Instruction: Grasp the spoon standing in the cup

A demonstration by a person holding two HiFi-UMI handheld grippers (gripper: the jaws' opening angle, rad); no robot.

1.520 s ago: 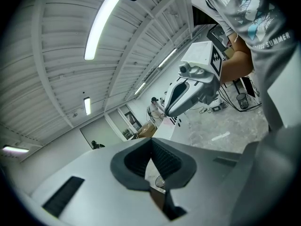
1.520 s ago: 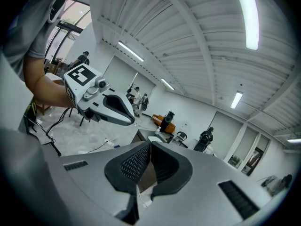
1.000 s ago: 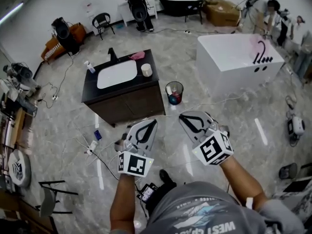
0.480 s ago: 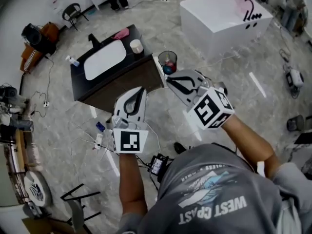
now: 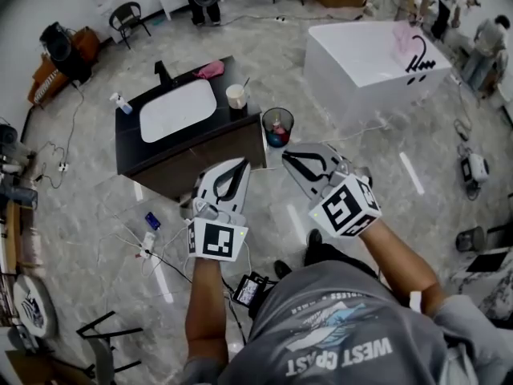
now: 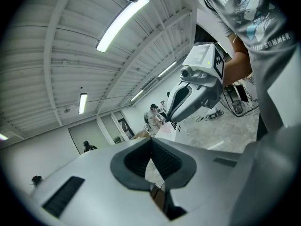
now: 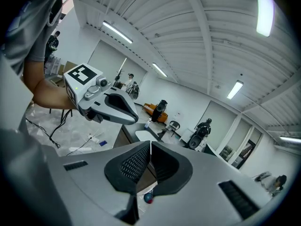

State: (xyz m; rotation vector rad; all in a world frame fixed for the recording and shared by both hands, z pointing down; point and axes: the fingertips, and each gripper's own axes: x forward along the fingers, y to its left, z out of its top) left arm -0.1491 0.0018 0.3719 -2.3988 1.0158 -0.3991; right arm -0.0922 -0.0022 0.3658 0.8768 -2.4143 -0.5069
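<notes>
A pale cup (image 5: 236, 96) stands on the dark vanity top (image 5: 132, 147), right of the white sink (image 5: 178, 110). A thin spoon (image 5: 244, 83) stands in it, leaning right. My left gripper (image 5: 240, 165) hangs shut and empty in front of the vanity's front edge, well short of the cup. My right gripper (image 5: 287, 157) is beside it, also shut and empty, near the cabinet's right corner. In the left gripper view the jaws (image 6: 151, 142) meet, and likewise in the right gripper view (image 7: 150, 145). Neither gripper view shows the cup.
A wire waste bin (image 5: 276, 127) stands on the floor at the vanity's right side. A spray bottle (image 5: 120, 103), black faucet (image 5: 162, 72) and pink cloth (image 5: 210, 70) share the counter. A white bathtub (image 5: 369, 54) is at the right. Cables and a power strip (image 5: 148, 239) lie left.
Both grippers, still shut, have come closer to the vanity's front edge. The view has swung, and the spoon in the cup now shows plainly.
</notes>
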